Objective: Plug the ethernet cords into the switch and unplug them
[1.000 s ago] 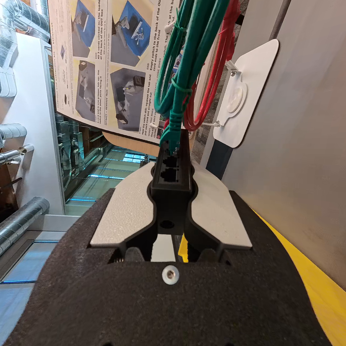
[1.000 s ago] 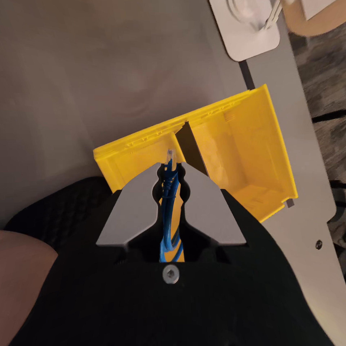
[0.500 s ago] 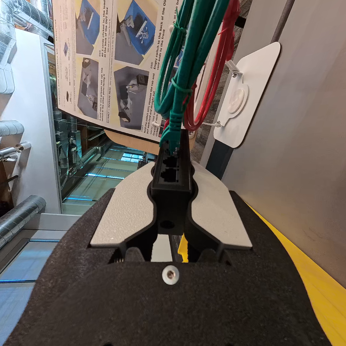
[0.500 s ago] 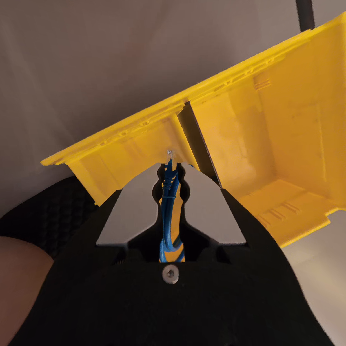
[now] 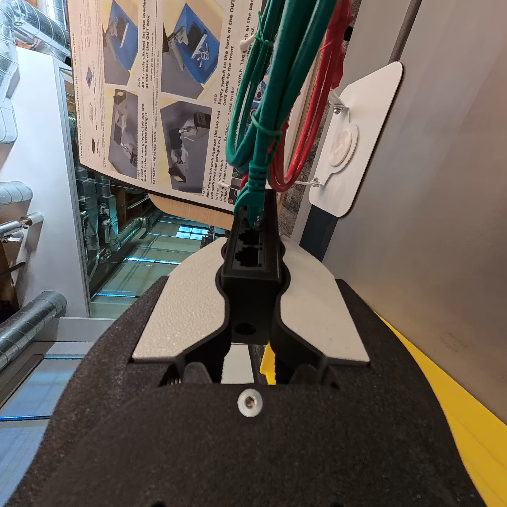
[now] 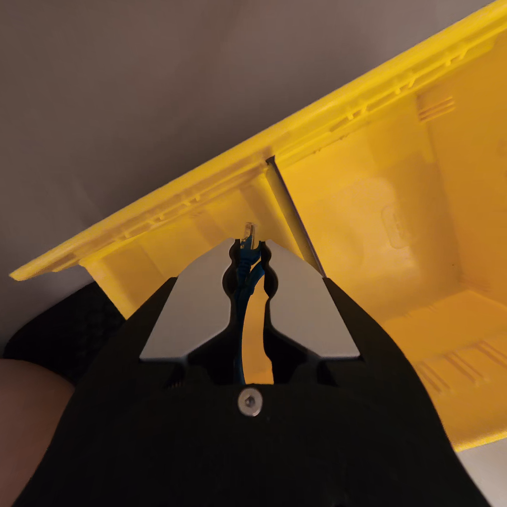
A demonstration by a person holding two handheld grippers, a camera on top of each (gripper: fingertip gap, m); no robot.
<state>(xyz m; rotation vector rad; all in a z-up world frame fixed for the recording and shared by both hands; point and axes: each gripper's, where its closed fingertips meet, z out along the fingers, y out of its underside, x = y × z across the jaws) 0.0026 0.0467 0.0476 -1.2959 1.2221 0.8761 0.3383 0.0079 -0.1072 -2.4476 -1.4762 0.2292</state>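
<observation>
My left gripper is shut on a black ethernet switch, held with its ports facing up in the view. A green cord is plugged into a far port, and a red cord hangs behind it. The two nearest ports are empty. My right gripper is shut on a blue ethernet cord just behind its clear plug. The plug points into the left compartment of a yellow bin.
A grey table surface lies under the bin. A dark divider splits the bin. In the left wrist view an instruction poster hangs on a board, a white bracket plate sits on the grey surface, and the yellow bin's edge shows at right. My right fingertips sit around 35 centimeters from my left ones.
My right gripper has moved down and closer to the yellow bin with the blue cord, so the plug now sits inside the left compartment. The left gripper and switch have barely moved.
</observation>
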